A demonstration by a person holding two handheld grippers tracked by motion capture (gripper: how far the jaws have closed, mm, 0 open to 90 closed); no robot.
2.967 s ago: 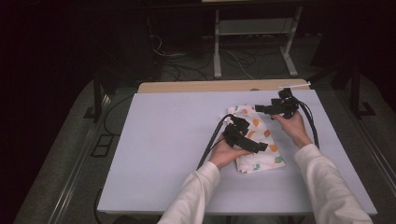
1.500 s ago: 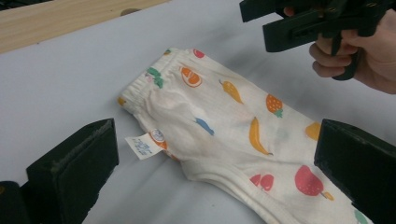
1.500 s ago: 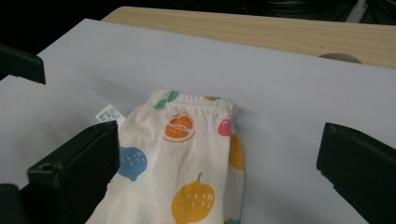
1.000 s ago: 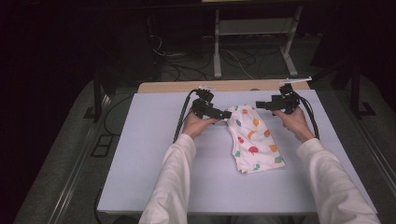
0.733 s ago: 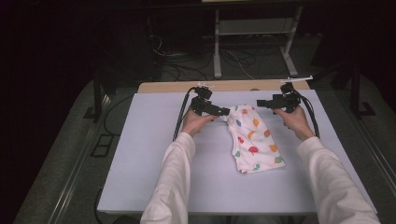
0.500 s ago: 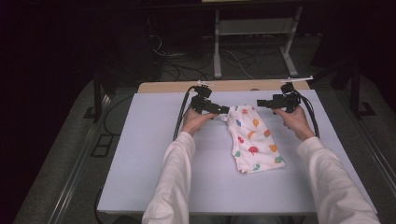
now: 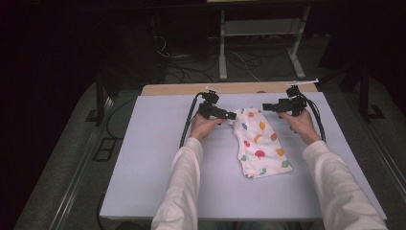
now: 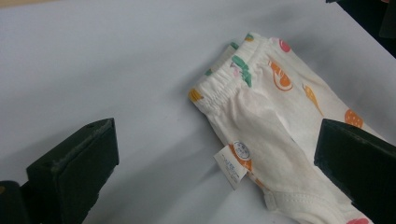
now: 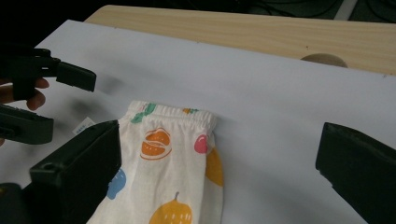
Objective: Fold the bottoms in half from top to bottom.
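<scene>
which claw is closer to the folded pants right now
The left claw: its tips sit at the waistband corner of the pants, while the right claw hangs open, off the far edge.

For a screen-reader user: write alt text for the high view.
A person's two hands hold the left gripper and right gripper, both open, at either side of the waistband end of folded white fruit-print pants lying on a pale table.

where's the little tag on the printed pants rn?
In the left gripper view, the white tag sticks out from the pants edge, below the elastic waistband, between the open left gripper jaws.
</scene>
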